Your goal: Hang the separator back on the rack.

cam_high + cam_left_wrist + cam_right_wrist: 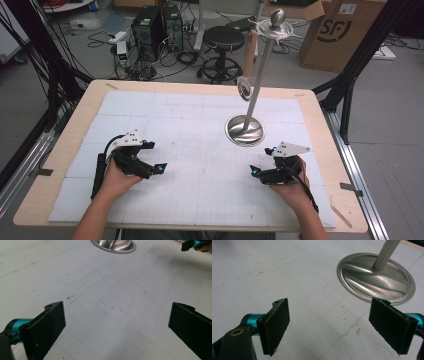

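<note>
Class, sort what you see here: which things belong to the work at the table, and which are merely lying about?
Belongs to the work:
left gripper
right gripper
metal stand
spoon-like piece hanging from the stand

Lying about:
stool
cardboard box
computer towers
floor cables

A: Where is the stand [245, 130]?
B: On the mat [190, 120], right of centre, its pole rising from the base.
A: Grippers?
B: Left gripper [159, 168] near-left, right gripper [254, 171] near-right, just before the base; both on the table [75, 115].
</note>
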A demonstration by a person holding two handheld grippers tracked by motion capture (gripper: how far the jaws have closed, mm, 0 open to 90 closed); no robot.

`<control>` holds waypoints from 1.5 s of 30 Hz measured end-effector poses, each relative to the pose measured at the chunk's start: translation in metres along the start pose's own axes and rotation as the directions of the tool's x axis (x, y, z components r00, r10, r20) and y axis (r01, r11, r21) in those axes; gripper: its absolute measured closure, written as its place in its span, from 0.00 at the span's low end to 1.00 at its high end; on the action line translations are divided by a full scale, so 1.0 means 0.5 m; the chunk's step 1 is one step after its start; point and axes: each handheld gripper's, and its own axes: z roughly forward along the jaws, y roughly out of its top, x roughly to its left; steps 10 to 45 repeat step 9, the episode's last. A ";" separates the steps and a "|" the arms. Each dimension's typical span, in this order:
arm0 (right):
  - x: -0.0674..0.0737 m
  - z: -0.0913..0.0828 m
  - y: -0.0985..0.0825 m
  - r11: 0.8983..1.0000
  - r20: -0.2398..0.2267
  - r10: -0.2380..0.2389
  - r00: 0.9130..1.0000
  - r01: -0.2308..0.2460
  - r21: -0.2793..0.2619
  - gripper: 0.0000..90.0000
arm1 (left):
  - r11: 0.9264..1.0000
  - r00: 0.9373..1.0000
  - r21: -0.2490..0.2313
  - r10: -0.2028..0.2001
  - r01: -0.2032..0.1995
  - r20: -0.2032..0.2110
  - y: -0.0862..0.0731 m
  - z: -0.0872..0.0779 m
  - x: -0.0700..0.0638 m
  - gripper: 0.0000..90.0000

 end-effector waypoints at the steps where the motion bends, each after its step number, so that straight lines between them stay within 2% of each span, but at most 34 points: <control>1: 0.000 0.001 -0.001 1.000 -0.003 0.000 1.000 0.000 -0.001 0.17 | 1.000 1.000 -0.001 -0.006 0.006 0.002 0.000 0.002 0.002 0.02; 9: -0.004 -0.005 -0.015 1.000 0.003 0.017 1.000 -0.017 0.011 0.17 | 0.999 0.999 -0.010 -0.042 0.042 -0.015 -0.004 0.009 0.016 0.02; 45: -0.004 -0.005 -0.015 1.000 0.003 0.017 1.000 -0.017 0.011 0.17 | 0.999 0.999 -0.010 -0.042 0.042 -0.015 -0.004 0.009 0.016 0.02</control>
